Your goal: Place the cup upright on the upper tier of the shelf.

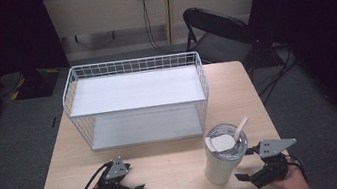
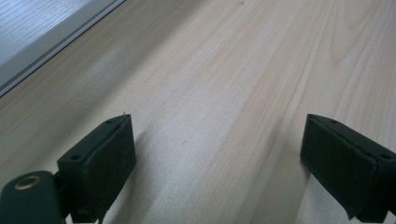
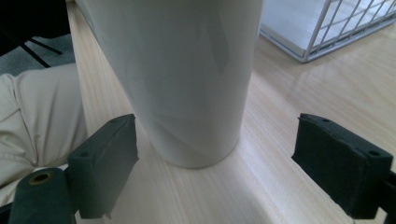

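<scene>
The pale wood counter (image 1: 167, 168) carries everything here, and the white wire rack (image 1: 137, 101) standing across its far half serves as the landmark. The rack has two flat white shelves inside a wire frame, and both are bare. Just off the rack's near right corner stands a tall white cup (image 1: 222, 157), upright on the counter, with a clear lid, a white tab lying on the lid and a white straw leaning up to the right. No brand, label or writing can be read on the cup, the rack or the counter. Nearer than the rack's right end, the right hand-held gripper (image 1: 245, 164) sits just beside the cup with its jaws spread wide; in the right gripper view the cup (image 3: 187, 79) stands in the gap ahead of the two black pads (image 3: 343, 163), touching neither. Nearer than the rack's left half, the left hand-held gripper (image 1: 137, 185) rests low over bare wood, jaws likewise spread and pinching nothing, well apart from the cup.
</scene>
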